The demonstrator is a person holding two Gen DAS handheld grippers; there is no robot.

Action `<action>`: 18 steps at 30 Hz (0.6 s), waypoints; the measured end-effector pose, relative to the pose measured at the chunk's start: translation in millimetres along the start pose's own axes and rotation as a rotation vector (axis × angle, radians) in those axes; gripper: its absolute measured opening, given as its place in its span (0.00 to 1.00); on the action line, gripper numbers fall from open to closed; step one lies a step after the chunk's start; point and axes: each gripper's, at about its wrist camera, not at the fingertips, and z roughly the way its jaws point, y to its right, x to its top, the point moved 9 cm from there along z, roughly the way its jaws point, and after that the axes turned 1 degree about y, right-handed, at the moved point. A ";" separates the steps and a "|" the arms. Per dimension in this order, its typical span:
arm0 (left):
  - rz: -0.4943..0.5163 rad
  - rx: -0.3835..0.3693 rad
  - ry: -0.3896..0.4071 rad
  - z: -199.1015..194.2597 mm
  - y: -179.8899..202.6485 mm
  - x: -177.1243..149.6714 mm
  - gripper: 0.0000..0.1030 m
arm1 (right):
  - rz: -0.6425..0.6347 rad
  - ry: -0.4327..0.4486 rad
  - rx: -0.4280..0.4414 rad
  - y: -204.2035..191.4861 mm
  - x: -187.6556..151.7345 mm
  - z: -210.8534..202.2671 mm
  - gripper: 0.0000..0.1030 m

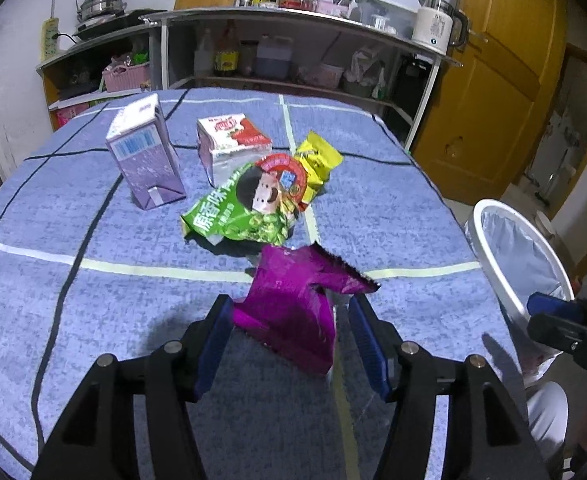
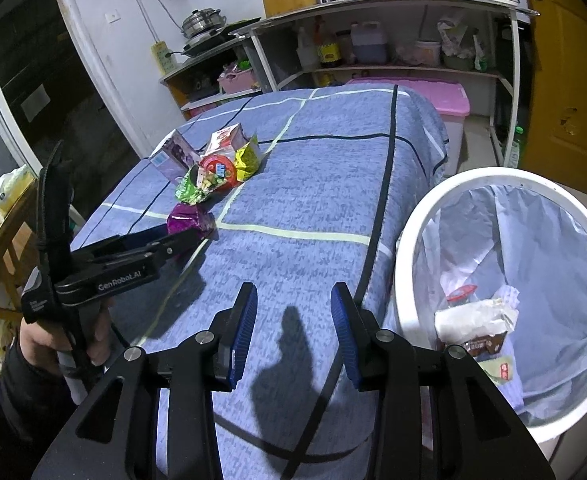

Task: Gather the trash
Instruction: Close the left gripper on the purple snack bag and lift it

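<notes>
A crumpled purple foil wrapper [image 1: 293,304] lies on the blue checked tablecloth [image 1: 93,280] between the fingers of my left gripper [image 1: 289,320], which is open around it; it also shows in the right wrist view [image 2: 189,220]. Behind it lie a green snack bag [image 1: 241,208], a yellow packet [image 1: 317,160], a red-and-white carton [image 1: 229,140] and a lilac carton [image 1: 145,160]. My right gripper [image 2: 293,320] is open and empty above the table's near edge, beside the white trash bin [image 2: 505,300], which holds some wrappers.
The bin [image 1: 517,256] stands off the table's right side. Shelves [image 1: 293,56] with bottles and a kettle [image 1: 437,24] stand behind the table. A pink storage box [image 2: 433,96] sits past the far edge.
</notes>
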 end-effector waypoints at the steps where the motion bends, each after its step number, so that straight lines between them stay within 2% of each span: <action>1: 0.002 0.007 -0.003 0.9 -0.5 -0.9 0.57 | 0.000 -0.002 0.000 0.2 0.6 1.1 0.38; 2: 0.007 0.015 -0.003 1.5 -0.4 -1.4 0.52 | 0.000 -0.003 0.000 0.5 0.9 1.8 0.38; 5: 0.026 0.023 -0.001 1.2 2.1 -1.7 0.46 | 0.000 -0.005 -0.001 0.4 1.8 3.1 0.38; 18: -0.005 0.025 0.035 -19.1 1.5 -7.6 0.41 | -0.015 0.003 -0.005 -8.5 5.5 -1.9 0.38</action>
